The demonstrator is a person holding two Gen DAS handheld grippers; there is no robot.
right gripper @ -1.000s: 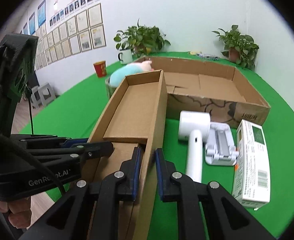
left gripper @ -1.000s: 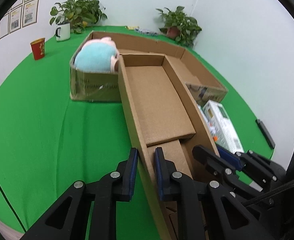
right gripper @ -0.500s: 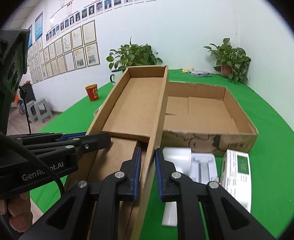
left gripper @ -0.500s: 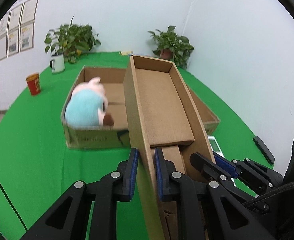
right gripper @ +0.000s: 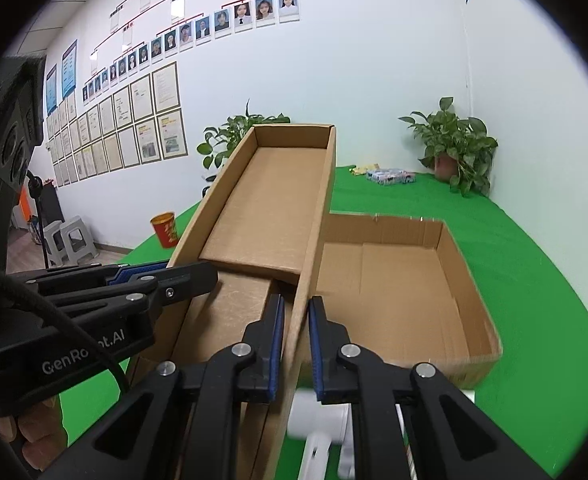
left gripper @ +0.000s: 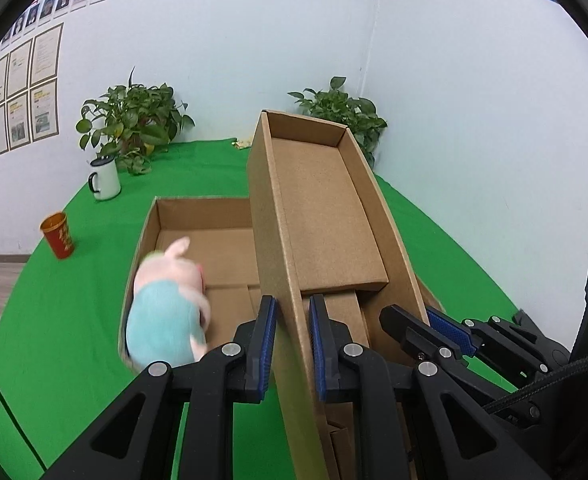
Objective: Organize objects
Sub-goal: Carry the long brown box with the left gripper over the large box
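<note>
**Narrow carton held aloft by both sets of fingers**

Left of the left gripper's (left gripper: 290,344) fingers, a plush pig (left gripper: 166,312) in a blue top lies in the near left corner of a wide, open cardboard tray (left gripper: 198,210) on the green surface (left gripper: 54,320). Further left stand a red cup (left gripper: 57,235) and a white mug (left gripper: 104,179). The left fingers are clamped on the left side wall of a long narrow carton (left gripper: 321,216), which tilts up and away from them above the tray. On the carton's right wall, the right gripper (right gripper: 294,344) pinches the cardboard between its blue pads (right gripper: 276,348). Right of those fingers the tray's bare floor lies open, and a white object (right gripper: 317,420), blurred, shows just below them.
</note>
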